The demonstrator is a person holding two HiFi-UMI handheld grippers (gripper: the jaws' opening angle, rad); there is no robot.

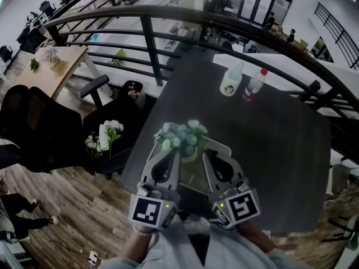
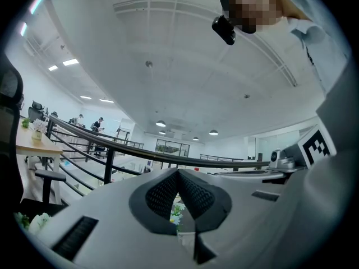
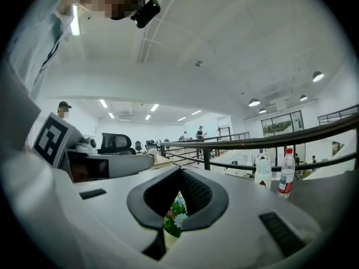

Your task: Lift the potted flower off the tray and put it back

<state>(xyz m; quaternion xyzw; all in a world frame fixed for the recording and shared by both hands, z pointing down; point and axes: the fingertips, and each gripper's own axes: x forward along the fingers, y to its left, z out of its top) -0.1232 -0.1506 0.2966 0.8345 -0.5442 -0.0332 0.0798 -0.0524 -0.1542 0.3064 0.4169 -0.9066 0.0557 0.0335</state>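
Lit brightly and evenly by ceiling lamps (image 2: 161,124) above the railing (image 1: 168,15). Darker on the surface (image 1: 280,150) below the railing, with only a faint sheen. Bends the railing into a strong arc and fades to black at the corners. Blurs the left gripper (image 2: 179,175) and right gripper (image 3: 180,174) up close. Turns soft and slightly grainy beyond the railing.

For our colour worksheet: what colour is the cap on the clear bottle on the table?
Red; the cap shows best in the right gripper view.
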